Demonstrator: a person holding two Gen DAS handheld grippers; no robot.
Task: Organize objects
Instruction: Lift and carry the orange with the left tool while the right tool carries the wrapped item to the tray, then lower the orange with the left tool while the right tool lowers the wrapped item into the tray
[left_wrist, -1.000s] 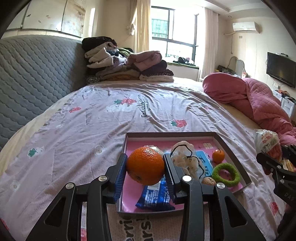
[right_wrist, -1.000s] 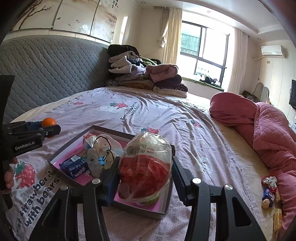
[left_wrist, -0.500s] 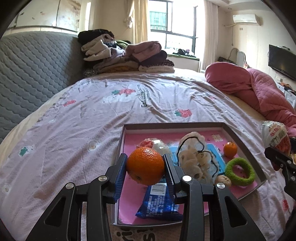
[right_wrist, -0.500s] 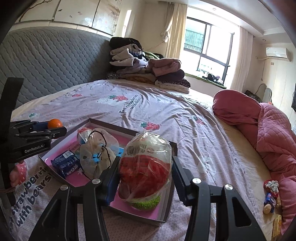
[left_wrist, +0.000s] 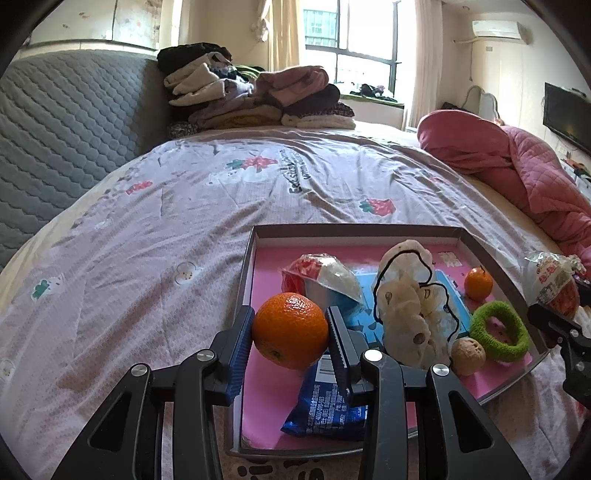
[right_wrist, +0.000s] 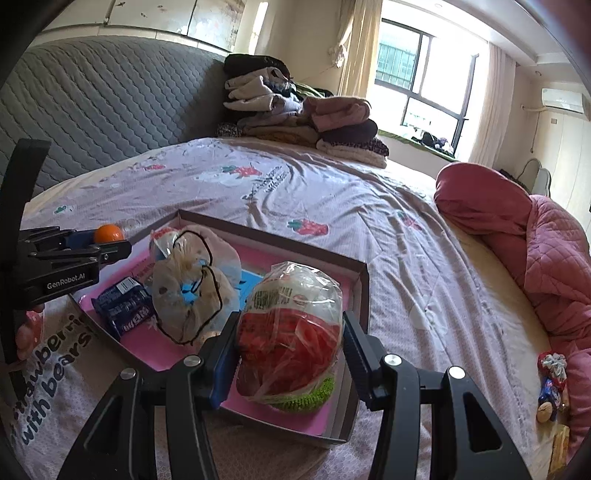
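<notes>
Left gripper (left_wrist: 291, 330) clamped on an orange (left_wrist: 290, 330), held above the near left corner of the pink-lined tray (left_wrist: 354, 230) on the bed. Right gripper (right_wrist: 289, 332) clamped on a clear snack bag (right_wrist: 290, 328), over the tray's near right corner, green hair tie (right_wrist: 306, 398) just beneath.

Snack bag (right_wrist: 291, 328) hides most of green ring (right_wrist: 303, 397).

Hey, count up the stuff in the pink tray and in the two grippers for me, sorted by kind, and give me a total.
Oranges: 2, big one in the left gripper, small one in the tray
Clear snack bags: 3
Blue packet: 1
Green ring: 1
Walnut: 1
Total: 8
</notes>
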